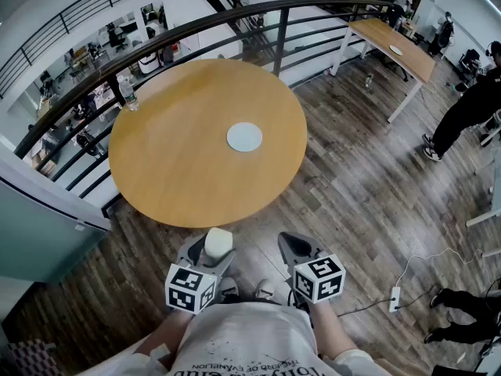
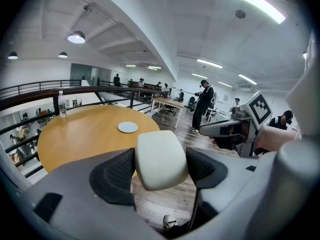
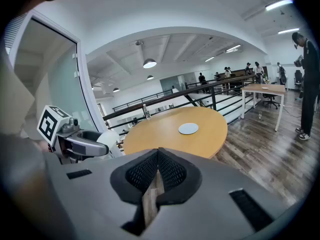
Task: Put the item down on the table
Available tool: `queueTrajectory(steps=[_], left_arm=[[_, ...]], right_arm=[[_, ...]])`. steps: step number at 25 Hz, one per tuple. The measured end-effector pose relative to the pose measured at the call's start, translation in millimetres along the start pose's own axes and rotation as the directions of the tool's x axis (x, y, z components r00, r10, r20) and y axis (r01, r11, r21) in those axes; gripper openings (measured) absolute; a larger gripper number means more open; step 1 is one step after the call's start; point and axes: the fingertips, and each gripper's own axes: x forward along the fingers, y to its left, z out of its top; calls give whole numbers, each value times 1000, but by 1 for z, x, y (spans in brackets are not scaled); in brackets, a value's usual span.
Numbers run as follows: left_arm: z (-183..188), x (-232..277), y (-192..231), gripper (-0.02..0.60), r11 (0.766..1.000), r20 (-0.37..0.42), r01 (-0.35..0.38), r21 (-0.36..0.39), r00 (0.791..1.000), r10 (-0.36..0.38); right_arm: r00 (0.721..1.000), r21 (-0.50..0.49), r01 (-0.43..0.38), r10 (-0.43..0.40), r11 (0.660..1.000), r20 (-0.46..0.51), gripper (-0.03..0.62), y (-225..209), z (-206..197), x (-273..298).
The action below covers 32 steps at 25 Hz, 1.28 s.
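Note:
A cream rounded block (image 2: 159,160) is clamped between the jaws of my left gripper (image 1: 210,251), which is shut on it. In the head view the block (image 1: 218,243) hangs over the wooden floor, just short of the near edge of the round wooden table (image 1: 180,171). My right gripper (image 1: 295,247) is beside it on the right, also short of the table. Its jaws are shut together with nothing between them in the right gripper view (image 3: 158,170). A pale round disc (image 1: 245,137) lies near the table's middle.
A water bottle (image 1: 128,94) stands at the table's far left edge by the dark railing (image 1: 235,18). A rectangular desk (image 1: 391,45) stands at the back right. People stand at the right, one in black (image 1: 470,108). A power strip and cable (image 1: 395,298) lie on the floor.

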Motion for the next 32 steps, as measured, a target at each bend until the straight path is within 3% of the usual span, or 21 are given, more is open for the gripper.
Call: queueTrajectory(steps=[9,15,32], left_arm=[[4,-5,5,334,1000,15,7,1,1000,-7],[6,-3,2,334,1000,23,22,-1,999,-22],[-8,-21,26,334,997,27,70,36,997,-71]], right_arm=[[1000,-23,-16,16,1000,-19,26,13,-5,3],[1000,21,-23,23,1000,6,26,16,-6,3],[996,28,83,-83,996,20,26,34,-10,19]])
